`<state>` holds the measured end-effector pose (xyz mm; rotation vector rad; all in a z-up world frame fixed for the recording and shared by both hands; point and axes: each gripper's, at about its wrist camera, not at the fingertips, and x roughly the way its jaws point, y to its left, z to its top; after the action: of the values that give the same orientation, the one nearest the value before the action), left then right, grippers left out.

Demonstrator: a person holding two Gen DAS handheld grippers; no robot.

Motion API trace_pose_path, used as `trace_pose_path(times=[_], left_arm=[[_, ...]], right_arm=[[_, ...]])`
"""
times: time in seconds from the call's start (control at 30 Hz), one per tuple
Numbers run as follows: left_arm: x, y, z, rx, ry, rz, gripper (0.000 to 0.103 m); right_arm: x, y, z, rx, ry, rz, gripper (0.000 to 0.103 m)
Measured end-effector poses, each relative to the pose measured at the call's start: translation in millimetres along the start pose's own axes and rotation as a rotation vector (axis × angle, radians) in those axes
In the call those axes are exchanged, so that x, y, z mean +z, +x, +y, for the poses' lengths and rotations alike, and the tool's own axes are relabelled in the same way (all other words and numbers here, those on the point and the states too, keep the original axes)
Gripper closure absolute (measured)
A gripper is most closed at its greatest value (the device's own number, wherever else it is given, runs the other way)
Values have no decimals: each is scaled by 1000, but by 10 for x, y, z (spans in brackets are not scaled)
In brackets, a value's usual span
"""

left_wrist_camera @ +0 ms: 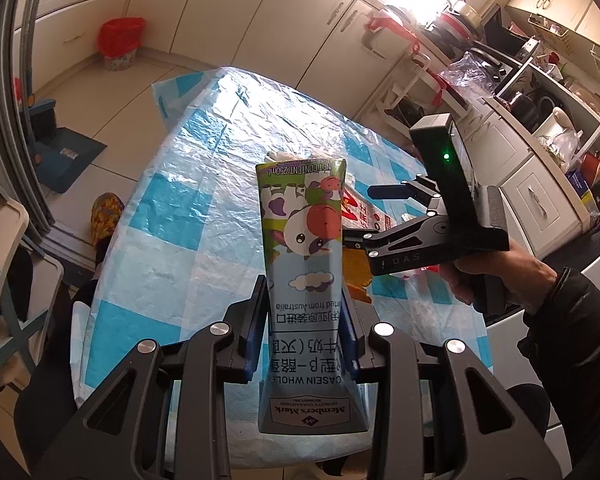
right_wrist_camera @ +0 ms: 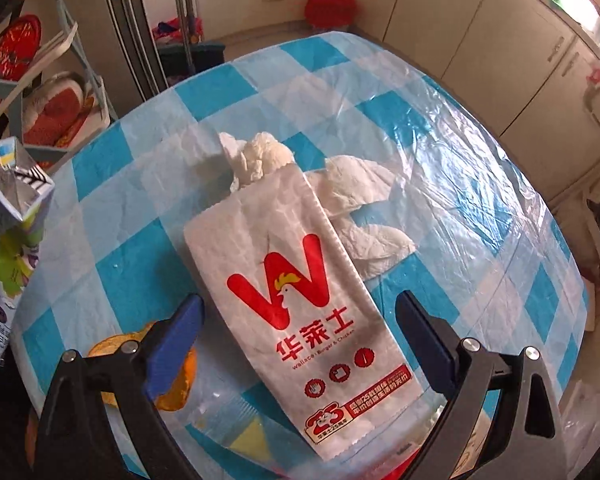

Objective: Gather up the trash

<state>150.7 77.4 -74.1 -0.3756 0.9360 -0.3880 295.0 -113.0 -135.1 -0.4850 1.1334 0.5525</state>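
My left gripper (left_wrist_camera: 303, 320) is shut on a milk carton (left_wrist_camera: 305, 264) with a cartoon cow, held above the table; the carton also shows at the left edge of the right wrist view (right_wrist_camera: 12, 208). My right gripper (right_wrist_camera: 300, 320) is open, its blue fingers (right_wrist_camera: 176, 328) either side of a white paper Wallace bag (right_wrist_camera: 300, 292) that lies on the table. Crumpled white tissues (right_wrist_camera: 260, 156) spill from the bag's far end and lie beside it (right_wrist_camera: 364, 216). An orange wrapper (right_wrist_camera: 176, 384) lies under the left finger. The right gripper also shows in the left wrist view (left_wrist_camera: 364, 216).
The table wears a blue-and-white checked cloth under clear plastic (right_wrist_camera: 460, 152). A red-lined bin (left_wrist_camera: 120, 42) stands on the floor by the cabinets. A cluttered counter (left_wrist_camera: 540, 92) runs along the right. A rack with slippers (right_wrist_camera: 52, 112) stands by the table's left.
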Motion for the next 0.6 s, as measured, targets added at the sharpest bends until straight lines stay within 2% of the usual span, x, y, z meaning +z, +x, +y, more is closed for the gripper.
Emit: trace_pose_path(times=[0.03,0.1,0.13,0.17,0.2,0.23,0.27,0.4,0.6], left_arm=[[5,2,10,-1,-3,-1,73],[8,3,23,-2,-6,-3,73],[3,1,24,-2,-7,-4,73],[2,2,26,-2,-8,-4,73],[3,5,28,-3,-9,-4,73],[-2,3,21,-3,-10,-4,73],[-1,2,22,-2,-9,-4,73],[19,-11,-7,1,2,-10,73],[40,-89,-146,-8,30,-24,73]], right_arm=[[11,22,-16,15,-3,3,11],[28,47,-103,75,24,10,23],[30,41,-153,105,48,4,38],[29,18,-188,96,58,-9,57],[17,-24,-195,103,69,-14,68],[2,-36,-226,107,82,-17,85],[-19,-57,-243,109,91,-17,94],[-155,-147,-270,99,121,-45,100],[-486,-698,-299,125,239,-216,100]])
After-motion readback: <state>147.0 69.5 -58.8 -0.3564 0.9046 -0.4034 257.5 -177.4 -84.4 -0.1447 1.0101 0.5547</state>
